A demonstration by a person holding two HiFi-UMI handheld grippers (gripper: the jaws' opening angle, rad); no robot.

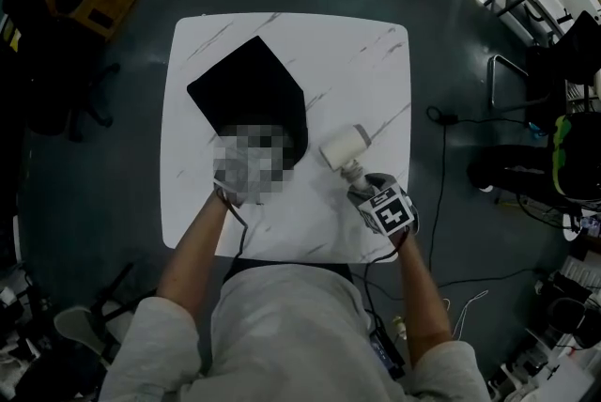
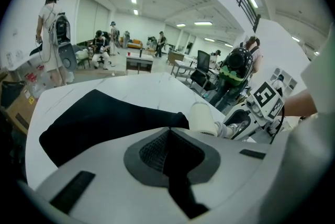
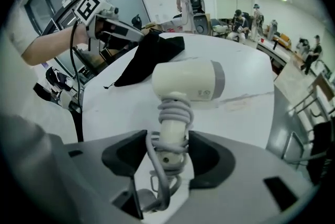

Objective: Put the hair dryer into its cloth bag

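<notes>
Gripping the hair dryer [image 3: 186,79] by its cord-wrapped handle, the right tongs [image 3: 168,139] hold it just right of the black cloth bag [image 1: 254,95], barrel lying crosswise, one end towards the bag's mouth; the left tongs [image 2: 168,133] are pinched tight on the bag's near edge. The coming move likely runs leftward; the table [image 1: 376,62] is bare around them.

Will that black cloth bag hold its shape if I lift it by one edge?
Probably not: the bag lies flat on the table, and its edge bunches where the left tool pinches it, so it looks floppy. It seems thin, so likely light, and its mouth may sag shut.
</notes>
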